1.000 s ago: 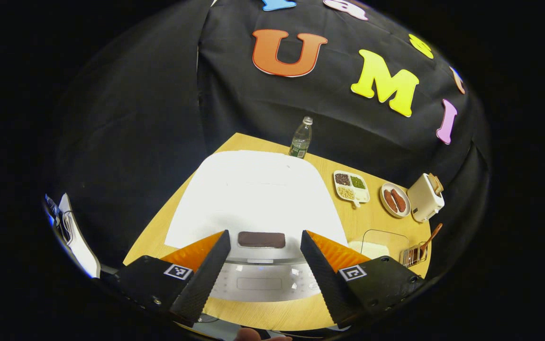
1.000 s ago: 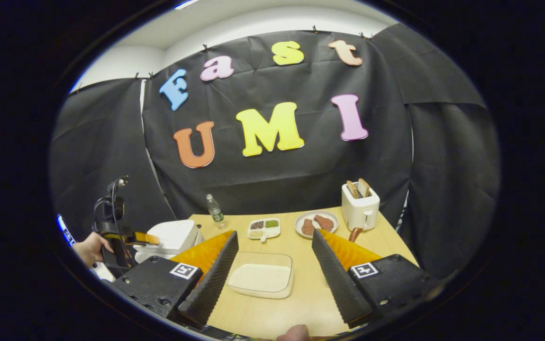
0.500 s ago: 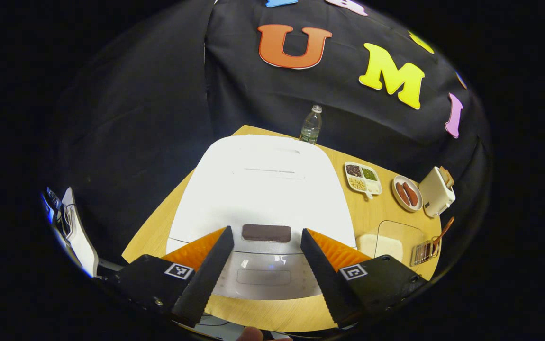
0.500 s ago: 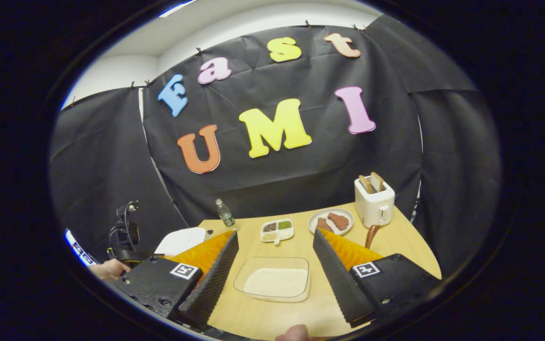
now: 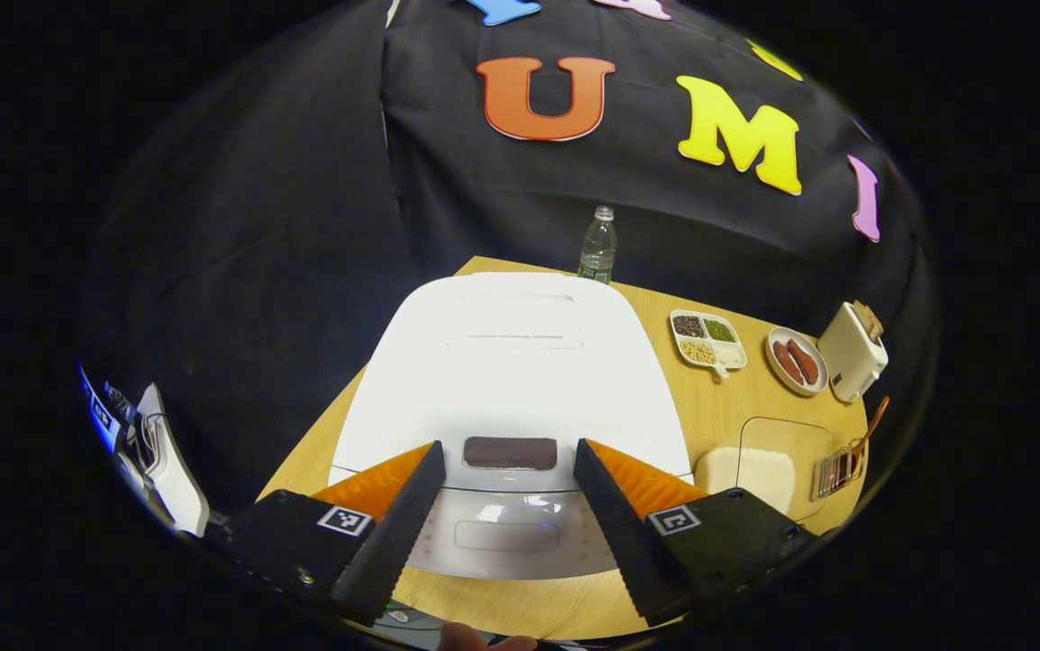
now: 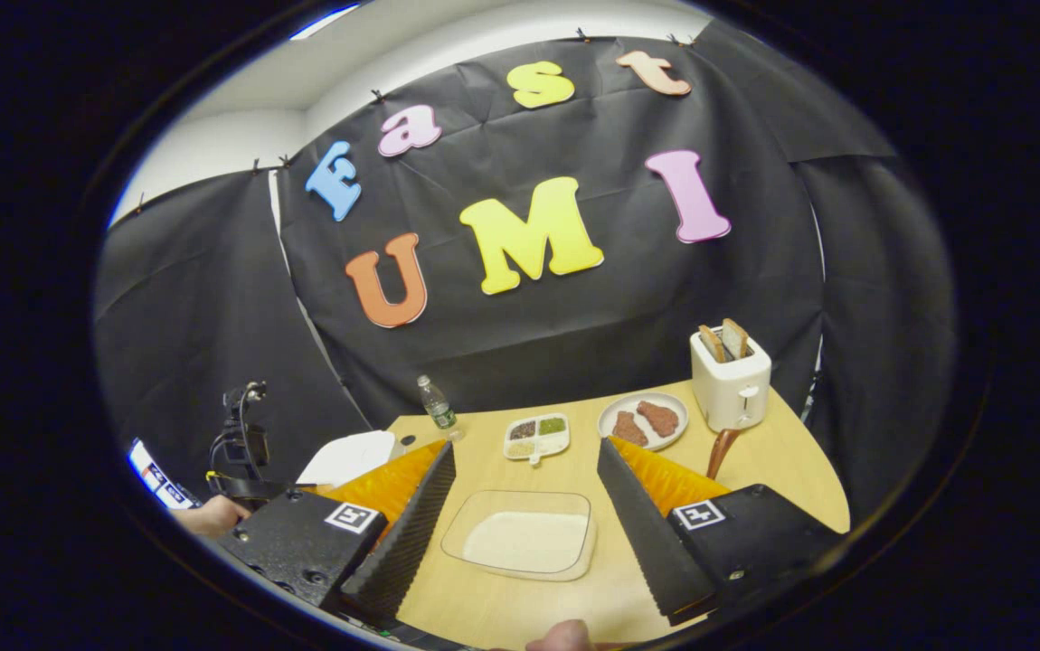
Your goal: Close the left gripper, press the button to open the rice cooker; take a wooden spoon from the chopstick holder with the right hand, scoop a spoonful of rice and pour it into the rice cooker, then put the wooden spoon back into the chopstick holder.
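The white rice cooker (image 5: pixel 511 362) sits lid down just ahead of my left gripper (image 5: pixel 506 493), which is open above its front. The dark button (image 5: pixel 510 452) lies between the two fingers, untouched. A wooden spoon (image 5: pixel 867 427) stands in the wire chopstick holder (image 5: pixel 836 470) at the far right, beside a clear tray of rice (image 5: pixel 755 466). My right gripper (image 6: pixel 524 493) hangs open over that rice tray (image 6: pixel 524 538), holding nothing. The spoon handle (image 6: pixel 719 450) pokes up behind its right finger. The cooker (image 6: pixel 348 457) lies off to the left there.
A water bottle (image 5: pixel 598 246) stands at the table's back edge. A divided dish of beans (image 5: pixel 708 339), a plate of sausages (image 5: pixel 796 362) and a white toaster (image 5: pixel 853 351) line the back right. A hand (image 6: pixel 203 517) holds the other gripper at the far left.
My left gripper has drifted slightly over the cooker's front, staying open. The right gripper view has shifted a little to the left and up; its fingers stay open.
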